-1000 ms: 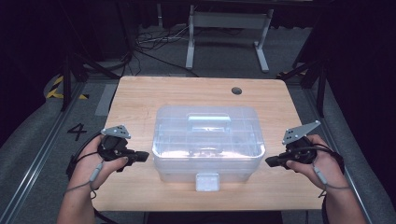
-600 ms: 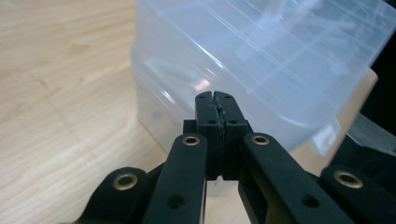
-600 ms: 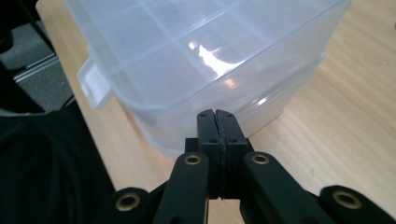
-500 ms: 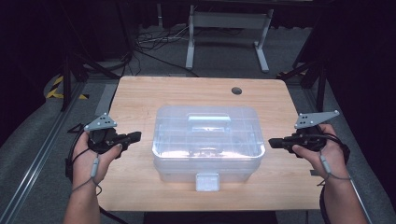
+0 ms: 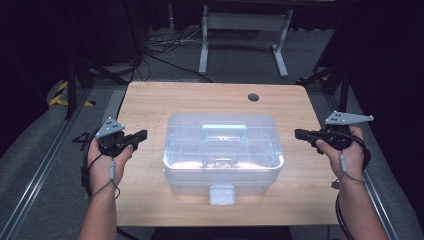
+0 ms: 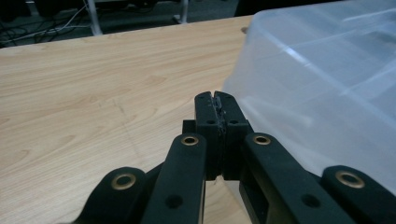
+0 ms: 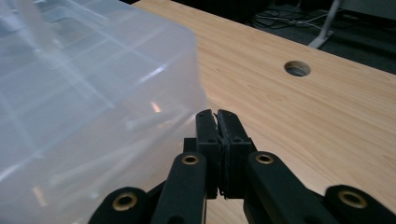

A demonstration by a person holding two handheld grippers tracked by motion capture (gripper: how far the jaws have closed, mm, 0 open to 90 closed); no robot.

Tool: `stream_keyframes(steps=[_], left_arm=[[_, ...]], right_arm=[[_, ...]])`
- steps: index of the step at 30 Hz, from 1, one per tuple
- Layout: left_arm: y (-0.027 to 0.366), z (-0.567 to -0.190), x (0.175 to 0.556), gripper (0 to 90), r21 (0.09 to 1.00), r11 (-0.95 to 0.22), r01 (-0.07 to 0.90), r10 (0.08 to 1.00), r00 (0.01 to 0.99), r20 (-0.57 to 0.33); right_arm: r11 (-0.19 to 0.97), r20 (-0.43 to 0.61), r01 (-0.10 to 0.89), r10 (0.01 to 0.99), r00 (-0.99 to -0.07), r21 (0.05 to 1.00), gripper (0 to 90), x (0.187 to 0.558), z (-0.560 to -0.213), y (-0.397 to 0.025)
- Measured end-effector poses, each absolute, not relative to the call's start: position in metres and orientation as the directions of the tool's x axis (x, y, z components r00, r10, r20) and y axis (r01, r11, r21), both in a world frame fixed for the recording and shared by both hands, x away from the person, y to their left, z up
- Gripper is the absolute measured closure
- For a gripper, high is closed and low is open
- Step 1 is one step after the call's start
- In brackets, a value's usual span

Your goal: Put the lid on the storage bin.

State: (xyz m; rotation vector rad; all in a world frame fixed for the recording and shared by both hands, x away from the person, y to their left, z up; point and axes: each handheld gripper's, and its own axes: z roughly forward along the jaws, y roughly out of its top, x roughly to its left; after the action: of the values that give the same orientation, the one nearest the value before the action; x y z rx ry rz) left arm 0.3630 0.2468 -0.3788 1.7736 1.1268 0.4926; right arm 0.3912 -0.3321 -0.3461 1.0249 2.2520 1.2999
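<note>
Hidden: what lies inside my clear plastic box (image 5: 223,150) is hard to make out; through the frosted lid I see only faint dividers and pale streaks, both from the high view and from the two gripper views.
Cut off: in the left gripper view the box (image 6: 322,88) runs out of frame at the right and top; in the right gripper view the box (image 7: 88,102) runs out at the left and top.
Box place: it sits on the wooden counter (image 5: 150,105), about midway between the left and right edges and nearer the near edge than the far one.
Box axis: its long side runs left to right, parallel to the counter's near edge; the handle (image 5: 224,133) on the lid lies along the same line, and the latch (image 5: 221,194) faces the near edge, toward me.
Writing: I can read no brand, label or lettering on the box.
My left claw (image 5: 141,135): clenched with nothing between the jaws, held over the counter's left edge, pointing toward the box's left end, just short of it.
My right claw (image 5: 298,133): clenched and holding nothing, held near the counter's right edge, pointing at the box's right end, a small gap apart.
Counter hole (image 5: 253,97): a round opening near the far edge, right of centre.
</note>
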Motion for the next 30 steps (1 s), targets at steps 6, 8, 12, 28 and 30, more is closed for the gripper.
stream_keyframes(steps=[6, 8, 12, 28, 30], left_arm=[[0.251, -0.402, 0.378, 83.6, 0.856, -0.151, 0.494, 0.879, 0.463, -0.112], [0.252, -0.408, 0.382, 77.8, 0.862, -0.158, 0.481, 0.887, 0.452, -0.089], [0.254, -0.414, 0.387, 63.3, 0.865, -0.158, 0.475, 0.897, 0.435, -0.075], [0.261, -0.445, 0.399, 40.1, 0.800, -0.199, 0.566, 0.918, 0.394, -0.050], [0.261, -0.447, 0.399, 39.0, 0.790, -0.203, 0.579, 0.916, 0.396, -0.055]], right_arm=[[0.293, 0.049, 0.425, 0.773, -0.633, 0.856, 75.3, 0.407, -0.368, -0.346], [0.285, 0.052, 0.423, 0.776, -0.628, 0.860, 69.4, 0.411, -0.375, -0.350], [0.289, 0.034, 0.423, 0.792, -0.609, 0.859, 63.0, 0.418, -0.385, -0.355], [0.277, 0.049, 0.477, 0.824, -0.564, 0.834, 38.7, 0.441, -0.431, -0.373], [0.286, 0.045, 0.481, 0.823, -0.566, 0.829, 37.5, 0.443, -0.435, -0.371]])
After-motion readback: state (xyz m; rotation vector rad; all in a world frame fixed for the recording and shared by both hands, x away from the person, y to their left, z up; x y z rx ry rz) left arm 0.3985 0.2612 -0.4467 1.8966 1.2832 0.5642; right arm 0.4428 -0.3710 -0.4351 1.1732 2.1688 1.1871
